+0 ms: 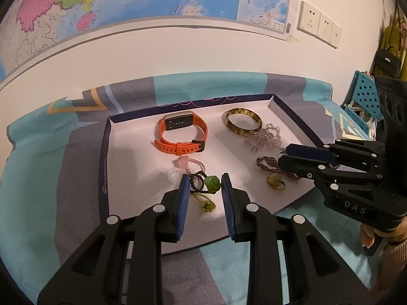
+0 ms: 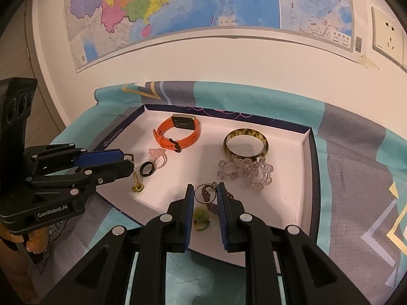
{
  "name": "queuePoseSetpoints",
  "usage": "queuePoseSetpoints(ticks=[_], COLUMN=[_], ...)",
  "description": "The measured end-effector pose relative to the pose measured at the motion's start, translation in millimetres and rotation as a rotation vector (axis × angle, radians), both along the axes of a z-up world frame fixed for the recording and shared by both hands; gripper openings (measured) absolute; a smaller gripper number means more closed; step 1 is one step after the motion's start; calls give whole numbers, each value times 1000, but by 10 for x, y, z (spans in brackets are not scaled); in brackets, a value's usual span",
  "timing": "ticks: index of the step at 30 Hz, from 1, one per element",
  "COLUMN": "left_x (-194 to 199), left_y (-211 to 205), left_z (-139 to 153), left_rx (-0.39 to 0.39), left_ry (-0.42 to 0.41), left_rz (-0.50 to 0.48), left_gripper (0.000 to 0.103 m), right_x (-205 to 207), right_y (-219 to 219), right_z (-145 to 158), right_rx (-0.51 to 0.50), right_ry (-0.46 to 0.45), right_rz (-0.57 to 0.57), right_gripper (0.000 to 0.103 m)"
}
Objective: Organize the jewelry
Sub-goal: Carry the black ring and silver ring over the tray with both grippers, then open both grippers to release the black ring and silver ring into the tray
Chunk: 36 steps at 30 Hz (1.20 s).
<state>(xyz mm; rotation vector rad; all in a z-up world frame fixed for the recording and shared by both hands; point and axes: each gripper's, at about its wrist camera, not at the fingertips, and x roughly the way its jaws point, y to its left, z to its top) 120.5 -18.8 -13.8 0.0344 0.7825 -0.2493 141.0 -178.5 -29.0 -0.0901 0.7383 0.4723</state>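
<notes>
My left gripper [image 1: 205, 181] hung just over the near edge of the shallow box lid [image 1: 127, 137], its blue pads spread with nothing clamped between them; a green bead charm [image 1: 212, 184] on a dark beaded cord lay in the gap, beside a black ring [image 1: 197, 182] and a small gold-and-green trinket [image 1: 205, 204]. I judged I was lined up to pinch one of them, though whether to lift it or having just let it go, the scene could not settle. My right gripper [image 2: 204, 192] was likewise parted and empty-handed, straddling a thin wire ring [image 2: 203, 193] and a purple beaded bracelet [image 2: 216, 203], with a yellow-green ring [image 2: 201, 219] just nearer me than them.

All the jewelry lay loose on the white floor of the lid, probably because its low walls kept small pieces from rolling onto the patterned cloth [image 1: 38, 178]. Farther into the lid sat a pink stone ring [image 2: 156, 153] and a clear crystal bead bracelet [image 2: 245, 171] touching a mottled amber bangle [image 2: 245, 141]; an orange smartwatch [image 1: 182, 133] stood near the lid's far wall.

I could read "GenRobot.AI" on the left gripper's body, and "DAS" on the right one's. Print on the lid's rim was too small to read. Beyond the lid hung a wall map [image 2: 178, 7] and wall sockets [image 1: 319, 24].
</notes>
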Motion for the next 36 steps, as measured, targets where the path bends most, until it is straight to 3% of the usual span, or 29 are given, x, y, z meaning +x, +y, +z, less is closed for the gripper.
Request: queuePoseSetpoints(ticks=[26, 30, 35, 36], left_x=[164, 127, 28, -20], left_y=[43, 42, 67, 75], left_z=[-179, -163, -86, -49], left_rx=[11, 14, 11, 6], left_ry=[52, 40, 9, -5], left_rz=[42, 43, 51, 50], left_gripper=[27, 37, 52, 59], right_x=[186, 164, 80, 39], right_y=[-86, -85, -92, -91], right_z=[-192, -182, -121, -96], right_rx=[23, 23, 19, 17], right_ry=[74, 66, 35, 23], right_rz=[-56, -62, -70, -72], right_gripper=[18, 20, 35, 42])
